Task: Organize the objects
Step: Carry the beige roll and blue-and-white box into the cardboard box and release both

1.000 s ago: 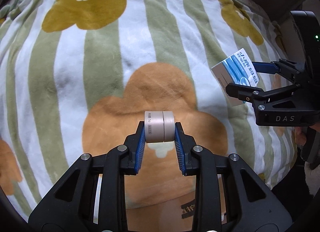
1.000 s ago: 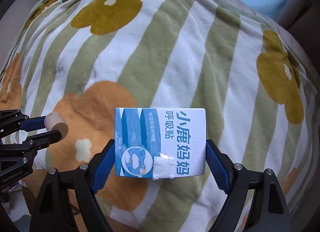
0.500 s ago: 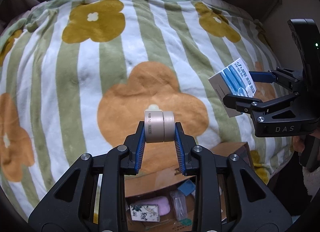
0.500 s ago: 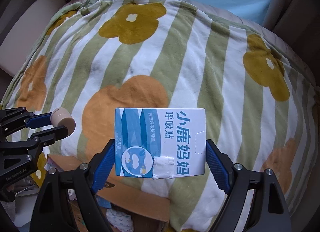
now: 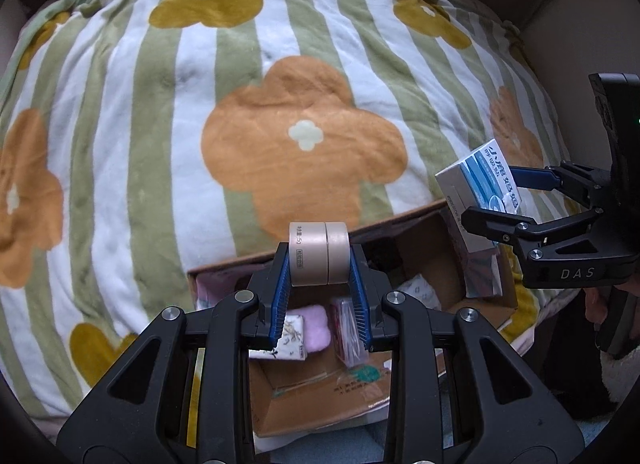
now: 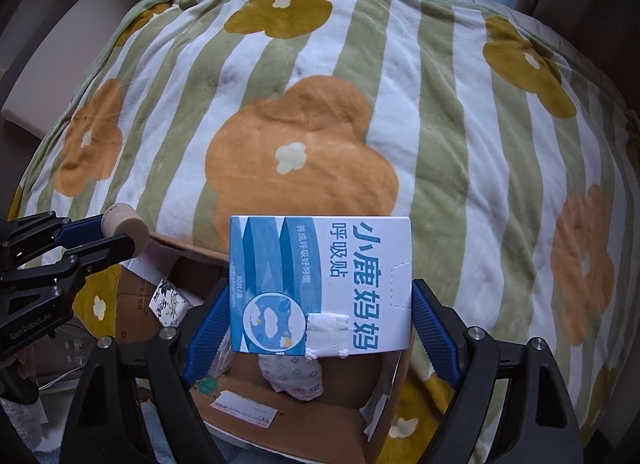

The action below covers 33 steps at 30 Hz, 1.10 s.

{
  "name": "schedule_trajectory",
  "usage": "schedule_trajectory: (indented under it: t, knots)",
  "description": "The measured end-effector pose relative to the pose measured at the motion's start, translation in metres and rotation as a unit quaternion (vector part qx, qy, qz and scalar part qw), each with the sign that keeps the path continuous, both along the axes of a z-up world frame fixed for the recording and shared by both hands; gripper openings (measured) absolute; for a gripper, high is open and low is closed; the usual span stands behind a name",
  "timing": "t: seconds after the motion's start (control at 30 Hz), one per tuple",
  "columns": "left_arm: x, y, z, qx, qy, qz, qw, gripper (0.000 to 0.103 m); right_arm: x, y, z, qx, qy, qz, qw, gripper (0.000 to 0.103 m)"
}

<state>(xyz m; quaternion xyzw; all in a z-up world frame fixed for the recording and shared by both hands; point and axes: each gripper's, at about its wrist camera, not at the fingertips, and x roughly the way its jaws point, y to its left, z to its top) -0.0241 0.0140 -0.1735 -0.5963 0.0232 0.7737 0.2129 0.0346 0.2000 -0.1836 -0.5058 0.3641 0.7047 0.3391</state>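
Up front, a small round jar (image 5: pixel 319 253) of matte champagne-coloured finish, a seam ringing its middle, lay on its side clamped between the blue ribbed pads (image 5: pixel 282 288) of the left gripper (image 5: pixel 319 264). It hung in the air above the near edge of an open cardboard box (image 5: pixel 424 252). The right gripper (image 6: pixel 320 304) was closed on a flat white-and-blue carton (image 6: pixel 320 284) printed with Chinese characters, a torn patch of white tape on its lower face; its fingers pressed the carton's two short sides. In the left wrist view that carton (image 5: pixel 478 180) sat to the right of the jar, tilted, over the box's right side, well apart from the jar.

Below both, the box stood with its flaps open against the edge of a plush blanket (image 5: pixel 160 124), soft and slightly rumpled, striped green and white with orange and mustard flowers. The box's far wall touched the blanket's hanging edge. Bare cardboard floor showed toward the near side of the box.

Inside lay a pink fluffy piece (image 5: pixel 316 324), a small white packet with a dark floral print (image 5: pixel 290 338), a clear plastic sleeve holding something red (image 5: pixel 346 330), and a patterned white pouch (image 6: pixel 294 374) beneath the carton.
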Motion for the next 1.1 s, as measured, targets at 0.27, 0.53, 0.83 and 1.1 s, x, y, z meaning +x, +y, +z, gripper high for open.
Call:
schedule_trajectory:
  t: [0.27,0.53,0.83,1.1]
  knots:
    - [0.044,-0.007,-0.035,-0.002,-0.034,-0.001,0.9994,0.025,0.003,-0.047,-0.027,-0.029,-0.001,-0.028,0.999,0.083]
    - [0.072,-0.012,-0.066,-0.005,-0.063,0.0,0.998,0.025,0.005,-0.08,-0.056,-0.051,0.007,-0.075,0.996,0.083]
    - [0.073,-0.013,-0.063,-0.013,-0.052,-0.005,0.9986,0.025,0.005,-0.084,-0.058,-0.047,0.008,-0.093,0.995,0.083]
    - [0.07,-0.011,-0.055,-0.037,-0.034,-0.005,0.9987,0.033,0.007,-0.081,-0.056,-0.042,0.01,-0.118,0.992,0.084]
